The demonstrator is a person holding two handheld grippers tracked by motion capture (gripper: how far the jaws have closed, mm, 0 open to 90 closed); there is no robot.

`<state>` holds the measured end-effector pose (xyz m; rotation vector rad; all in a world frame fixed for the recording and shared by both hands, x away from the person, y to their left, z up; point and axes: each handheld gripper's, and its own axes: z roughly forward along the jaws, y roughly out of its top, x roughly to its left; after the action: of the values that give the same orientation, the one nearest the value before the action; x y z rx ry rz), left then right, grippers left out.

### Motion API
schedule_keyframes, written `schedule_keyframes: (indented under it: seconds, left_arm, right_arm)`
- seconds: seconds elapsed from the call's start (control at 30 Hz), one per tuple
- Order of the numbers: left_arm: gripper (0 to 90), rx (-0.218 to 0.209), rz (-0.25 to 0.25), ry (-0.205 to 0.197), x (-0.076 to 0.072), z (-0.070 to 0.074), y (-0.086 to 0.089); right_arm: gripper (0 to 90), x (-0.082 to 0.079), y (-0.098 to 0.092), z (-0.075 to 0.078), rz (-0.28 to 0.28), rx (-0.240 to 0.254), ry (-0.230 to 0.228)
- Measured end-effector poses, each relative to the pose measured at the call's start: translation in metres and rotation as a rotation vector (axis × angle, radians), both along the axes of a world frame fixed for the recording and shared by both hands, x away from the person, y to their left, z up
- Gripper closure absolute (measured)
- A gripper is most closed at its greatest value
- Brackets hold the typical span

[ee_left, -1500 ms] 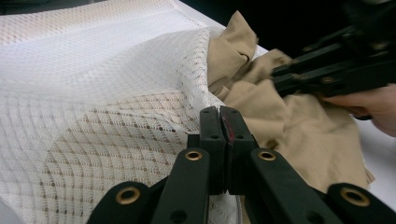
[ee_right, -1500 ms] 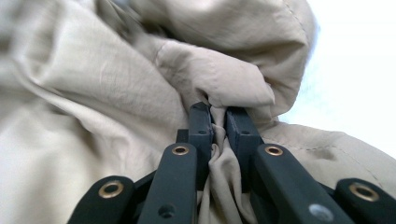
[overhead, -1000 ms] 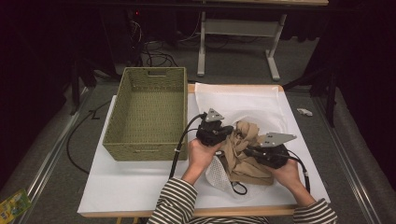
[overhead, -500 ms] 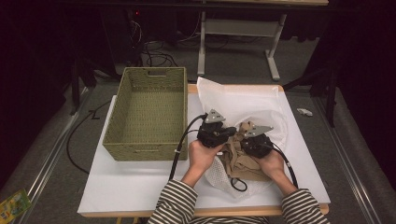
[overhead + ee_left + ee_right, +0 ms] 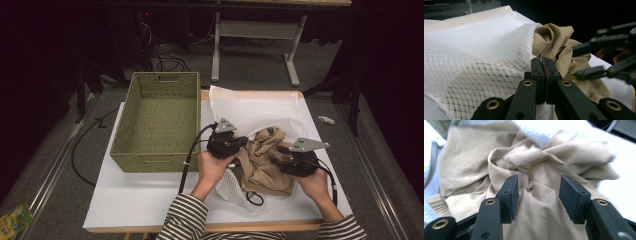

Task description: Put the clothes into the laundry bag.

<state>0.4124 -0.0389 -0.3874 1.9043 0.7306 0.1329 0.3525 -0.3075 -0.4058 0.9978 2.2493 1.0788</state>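
Observation:
A crumpled tan garment [image 5: 262,162] lies half inside a white mesh bag [image 5: 250,107] on the white-covered table. My left gripper [image 5: 243,141] is shut on the bag's edge, with the mesh [image 5: 474,50] stretched up beside its closed jaws [image 5: 543,62] and the tan garment [image 5: 554,37] just behind. My right gripper [image 5: 280,151] hovers at the garment's right side. Its jaws have just been opening and now stand apart [image 5: 537,192] over the tan folds [image 5: 536,157], pressing on nothing. From the left gripper view, the right gripper [image 5: 576,61] shows open too.
A green woven basket [image 5: 145,162] stands empty on the table's left half, close to my left hand. A black cord loop [image 5: 254,198] lies by the bag's near end. A small white object [image 5: 325,120] rests on the floor at the right.
My right gripper first pushed left into the garment, then drew back to the right and let it go as its jaws opened. The left gripper stayed put, holding the bag.

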Motion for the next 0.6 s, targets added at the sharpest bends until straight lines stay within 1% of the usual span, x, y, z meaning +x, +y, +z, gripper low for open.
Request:
schedule_keyframes:
  seconds: [0.03,0.13,0.17,0.23,0.27,0.33,0.43,0.47,0.5,0.53,0.57,0.6]
  left_arm:
    - [89.0,0.000,0.000,0.001,0.000,0.000,0.000]
    - [89.0,0.001,-0.001,0.001,0.000,0.000,0.000]
    - [89.0,0.003,-0.001,-0.001,0.000,0.000,0.000]
    - [89.0,0.001,-0.001,0.001,0.001,0.000,0.001]
    - [89.0,0.000,-0.001,0.003,0.001,0.000,0.001]
    - [89.0,0.000,-0.002,0.003,0.001,0.000,0.000]
    - [89.0,0.003,-0.004,0.004,0.001,0.000,0.000]
    - [89.0,0.004,-0.004,0.004,0.001,0.000,0.000]
    - [89.0,0.004,-0.004,0.004,0.001,0.000,0.000]
    - [89.0,0.004,-0.004,0.005,0.001,0.000,0.001]
    - [89.0,0.005,-0.004,0.006,0.001,0.000,0.001]
    - [89.0,0.004,-0.004,0.007,0.002,0.000,0.001]
  right_arm:
    - [49.0,-0.001,-0.004,0.003,-0.007,0.011,-0.014]
    - [44.3,0.000,-0.014,0.010,-0.066,0.049,-0.031]
    - [41.9,0.003,-0.016,0.011,-0.084,0.065,-0.038]
    - [38.0,0.012,-0.017,0.011,-0.115,0.082,-0.032]
    - [36.6,0.018,-0.016,0.011,-0.127,0.081,-0.019]
    - [34.0,0.033,-0.011,0.006,-0.133,0.069,0.013]
    - [32.8,0.055,-0.001,-0.007,-0.140,0.047,0.063]
    - [32.9,0.061,0.003,-0.012,-0.136,0.031,0.079]
    - [33.3,0.066,0.006,-0.018,-0.134,0.016,0.105]
    - [34.7,0.071,0.009,-0.023,-0.127,0.013,0.124]
    - [37.9,0.074,0.011,-0.028,-0.121,0.018,0.145]
    - [42.8,0.077,0.013,-0.032,-0.105,0.017,0.156]
